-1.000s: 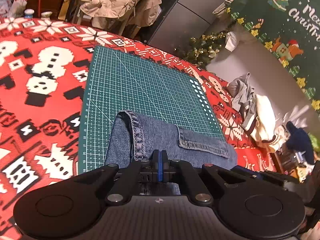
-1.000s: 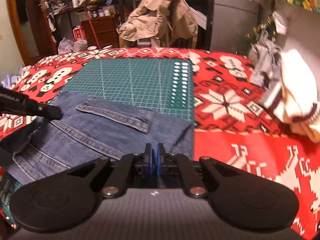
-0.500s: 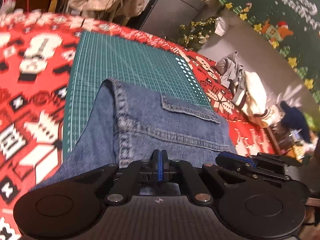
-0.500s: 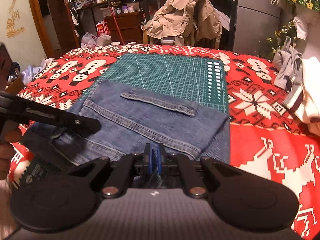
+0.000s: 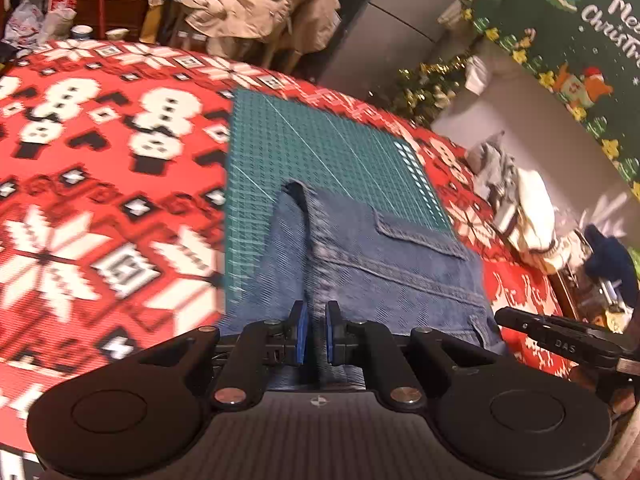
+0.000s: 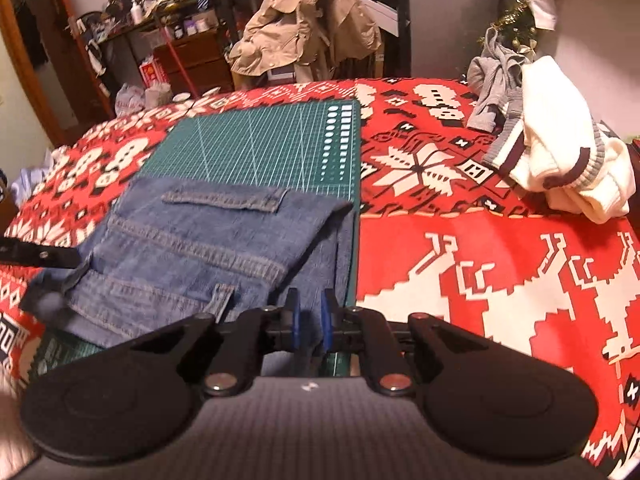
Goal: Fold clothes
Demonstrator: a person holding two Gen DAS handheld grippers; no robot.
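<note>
Denim: 1 pair of folded blue jeans (image 5: 384, 276) lies on the near half of 1 green cutting mat (image 5: 320, 148), which rests on 1 red Christmas-patterned tablecloth (image 5: 100, 200). 2 garments lie near the cloth's right edge: 1 grey top (image 6: 494, 80) and 1 cream sweater (image 6: 560, 152). 1 beige coat (image 6: 308, 20) hangs beyond the far edge. 2 grippers appear. Left gripper (image 5: 314, 334): jaws opening, a narrow gap, denim fold between the pads but not pinched. Right gripper (image 6: 308, 320): jaws opening, narrow gap over the jeans' right edge. 1 second earlier, both sets of pads were pressed together and the jeans covered less of the mat.
</note>
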